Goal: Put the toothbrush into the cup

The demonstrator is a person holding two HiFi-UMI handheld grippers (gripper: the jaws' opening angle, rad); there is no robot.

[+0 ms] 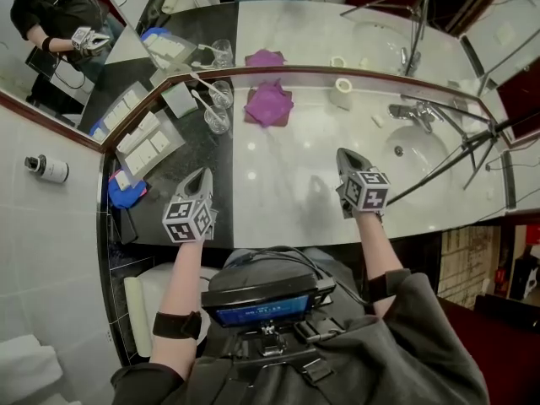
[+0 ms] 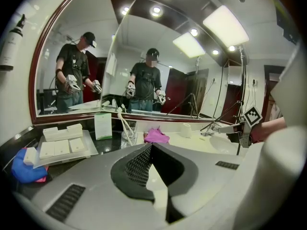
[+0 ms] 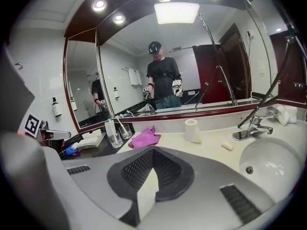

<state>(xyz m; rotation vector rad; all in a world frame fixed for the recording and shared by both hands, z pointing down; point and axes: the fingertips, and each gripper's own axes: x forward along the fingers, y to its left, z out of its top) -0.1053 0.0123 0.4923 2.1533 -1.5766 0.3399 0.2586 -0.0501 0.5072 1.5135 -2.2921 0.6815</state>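
Observation:
Two glass cups stand at the back left of the counter, the nearer one [image 1: 217,121] [image 2: 127,138] [image 3: 115,139] and one behind it [image 1: 223,94]. A white toothbrush [image 1: 202,103] [image 2: 123,123] leans in the nearer cup, and another toothbrush [image 1: 203,83] leans in the farther cup. My left gripper [image 1: 201,176] [image 2: 151,146] hovers near the counter's front left, shut and empty, well short of the cups. My right gripper [image 1: 346,156] [image 3: 153,150] sits over the white counter in front of the sink, also shut with nothing in it.
A pink cloth [image 1: 268,105] lies right of the cups, a toilet roll [image 1: 342,91] further right. Faucet [image 1: 413,112] and sink [image 1: 419,153] are at the right, crossed by tripod legs [image 1: 460,153]. A tray of white packets [image 1: 145,144], a blue cloth [image 1: 124,195] and a small box [image 1: 180,99] sit left.

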